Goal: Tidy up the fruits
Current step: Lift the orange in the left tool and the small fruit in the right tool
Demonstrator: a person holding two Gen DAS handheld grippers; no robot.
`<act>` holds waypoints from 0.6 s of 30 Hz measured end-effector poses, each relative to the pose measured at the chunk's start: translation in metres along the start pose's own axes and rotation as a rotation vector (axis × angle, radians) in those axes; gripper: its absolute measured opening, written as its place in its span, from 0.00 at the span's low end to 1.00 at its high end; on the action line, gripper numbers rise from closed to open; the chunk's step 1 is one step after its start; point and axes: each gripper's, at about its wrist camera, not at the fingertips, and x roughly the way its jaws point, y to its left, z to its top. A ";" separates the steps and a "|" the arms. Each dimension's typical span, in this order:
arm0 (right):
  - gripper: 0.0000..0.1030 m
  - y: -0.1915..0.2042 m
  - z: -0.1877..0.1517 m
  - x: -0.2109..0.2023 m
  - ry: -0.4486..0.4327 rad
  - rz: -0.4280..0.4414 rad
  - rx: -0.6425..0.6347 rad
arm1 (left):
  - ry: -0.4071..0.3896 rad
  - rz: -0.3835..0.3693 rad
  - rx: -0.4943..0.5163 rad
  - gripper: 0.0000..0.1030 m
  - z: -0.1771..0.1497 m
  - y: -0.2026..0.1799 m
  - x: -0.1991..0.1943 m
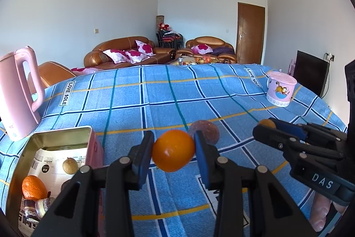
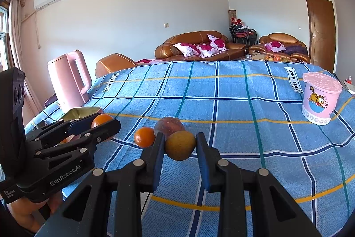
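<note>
Where the open metal tin (image 1: 64, 137) sits on the blue checked cloth (image 1: 155, 92), grips an orange (image 1: 172, 151) in the left gripper (image 1: 174, 144) just right of that tin. Jaws narrowed onto the fruit's two sides, fruit held off the cloth. From the right wrist, shows as a round orange shape pinched at the black fingertips, close in front of the tin's rim.

Farther right of the tin, clamps a yellow-brown fruit (image 2: 180, 144) in the right gripper (image 2: 180, 140). Jaws narrow, blue pads (image 2: 159, 152) touching it on both sides. Cannot tell whether that fruit rests on the cloth or hangs just above it.

Between the tin and the right gripper, on the cloth: a small orange (image 2: 144, 137) and, just beside it on the side away from the tin, a dull purple-red fruit (image 2: 169, 127).

Inside the tin: a second orange (image 1: 33, 190) near the front, a little brown round fruit (image 1: 70, 165) farther in, both lying on printed paper (image 1: 48, 163).

Just behind the tin, upright, a pink kettle (image 1: 20, 92). Well apart from the tin, far across the cloth to the right, a pink tub (image 1: 280, 89) with a cartoon cat on its wall.
</note>
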 end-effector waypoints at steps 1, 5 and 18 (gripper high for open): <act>0.29 0.000 0.000 0.000 -0.002 0.000 -0.001 | -0.004 0.001 0.001 0.38 0.000 0.000 -0.001; 0.29 0.000 0.000 -0.002 -0.011 -0.001 -0.002 | -0.017 0.005 0.004 0.38 0.000 -0.001 -0.003; 0.29 0.004 -0.001 -0.011 -0.059 -0.012 -0.026 | -0.061 0.017 0.005 0.38 -0.001 -0.001 -0.012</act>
